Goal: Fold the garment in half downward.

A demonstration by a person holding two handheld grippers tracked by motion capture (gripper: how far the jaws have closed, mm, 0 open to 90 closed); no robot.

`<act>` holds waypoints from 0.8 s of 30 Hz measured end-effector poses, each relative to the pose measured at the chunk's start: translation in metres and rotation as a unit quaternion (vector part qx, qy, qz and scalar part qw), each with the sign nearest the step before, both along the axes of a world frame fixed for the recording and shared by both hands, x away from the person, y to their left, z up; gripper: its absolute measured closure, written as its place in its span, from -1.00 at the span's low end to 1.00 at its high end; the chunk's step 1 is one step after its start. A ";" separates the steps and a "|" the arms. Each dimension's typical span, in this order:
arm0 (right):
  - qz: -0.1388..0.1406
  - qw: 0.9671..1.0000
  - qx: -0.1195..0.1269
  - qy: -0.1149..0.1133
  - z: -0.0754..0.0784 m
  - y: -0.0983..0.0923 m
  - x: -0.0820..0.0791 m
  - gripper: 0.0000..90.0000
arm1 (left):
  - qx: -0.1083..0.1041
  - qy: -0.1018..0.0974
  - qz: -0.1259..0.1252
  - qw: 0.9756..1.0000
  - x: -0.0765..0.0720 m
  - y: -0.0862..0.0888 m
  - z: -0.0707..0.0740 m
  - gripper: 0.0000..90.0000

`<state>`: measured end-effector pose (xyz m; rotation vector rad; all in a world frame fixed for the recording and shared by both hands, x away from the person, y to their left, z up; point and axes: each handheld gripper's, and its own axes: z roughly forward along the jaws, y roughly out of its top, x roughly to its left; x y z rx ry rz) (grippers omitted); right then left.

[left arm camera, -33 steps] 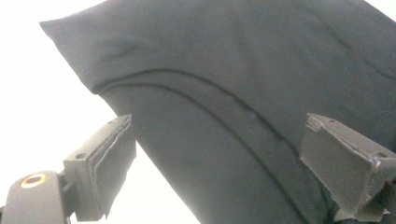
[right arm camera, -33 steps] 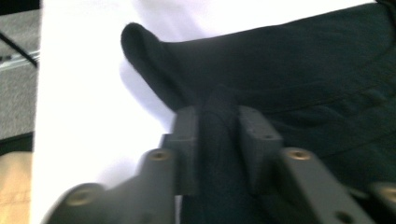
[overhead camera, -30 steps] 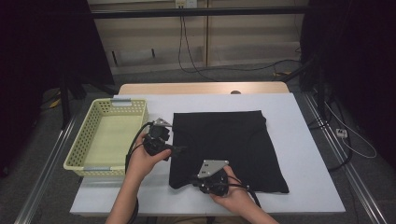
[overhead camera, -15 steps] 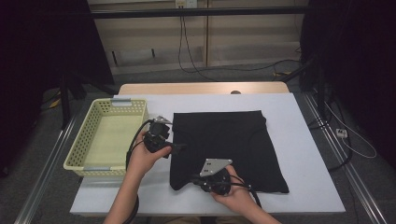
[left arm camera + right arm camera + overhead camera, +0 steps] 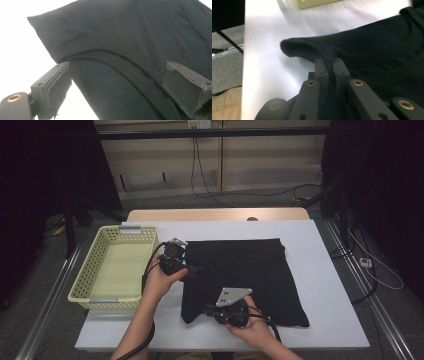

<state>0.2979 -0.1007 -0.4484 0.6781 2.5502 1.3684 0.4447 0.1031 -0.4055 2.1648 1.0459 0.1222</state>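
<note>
A black garment (image 5: 240, 275) lies flat on the white table (image 5: 320, 285). My left gripper (image 5: 197, 269) is at the garment's left edge, pointing right. In the left gripper view its jaws stand wide open (image 5: 117, 85) just over the black cloth (image 5: 125, 37), with a folded edge between them and no pad touching it. My right gripper (image 5: 207, 310) is at the garment's near left corner. In the right gripper view its jaws are shut (image 5: 330, 62) on a pinched ridge of the black cloth (image 5: 374, 50), lifting the corner slightly.
A yellow mesh basket (image 5: 80, 290) sits empty at the table's left, close beside the left hand, and its corner (image 5: 317, 2) appears in the right gripper view. Bare white table surrounds the garment on the right and far side. Cables trail on the floor beyond.
The left hand has slid a little farther up the garment's left edge, away from the person. The right gripper has stayed at the near corner.
</note>
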 end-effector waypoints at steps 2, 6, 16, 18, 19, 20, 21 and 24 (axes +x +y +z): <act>0.002 1.000 0.000 0.001 0.000 0.001 -0.001 0.89 | -0.003 0.000 0.010 1.000 0.006 -0.001 -0.001 -0.81; 0.013 1.000 0.001 0.007 0.000 0.001 -0.002 0.89 | -0.011 0.001 0.025 1.000 0.020 -0.003 -0.004 -0.82; 0.020 1.000 0.006 0.011 0.001 -0.002 -0.006 0.89 | -0.006 0.007 0.072 0.997 0.048 0.001 -0.023 -0.82; 0.022 1.000 0.011 0.015 0.001 -0.002 -0.006 0.90 | -0.005 0.006 0.079 0.997 0.051 0.003 -0.026 -0.82; 0.022 1.000 0.011 0.015 0.001 -0.002 -0.006 0.90 | -0.005 0.006 0.079 0.997 0.051 0.003 -0.026 -0.81; 0.022 1.000 0.011 0.014 0.001 -0.002 -0.006 0.90 | -0.005 0.012 0.077 0.997 0.052 0.005 -0.027 -0.81; 0.025 1.000 0.011 0.013 0.002 -0.003 -0.006 0.90 | -0.005 0.010 0.083 0.997 0.053 0.005 -0.028 -0.81; 0.030 0.999 0.014 0.021 0.002 -0.003 -0.007 0.90 | -0.002 0.009 0.083 0.997 0.056 0.006 -0.030 -0.80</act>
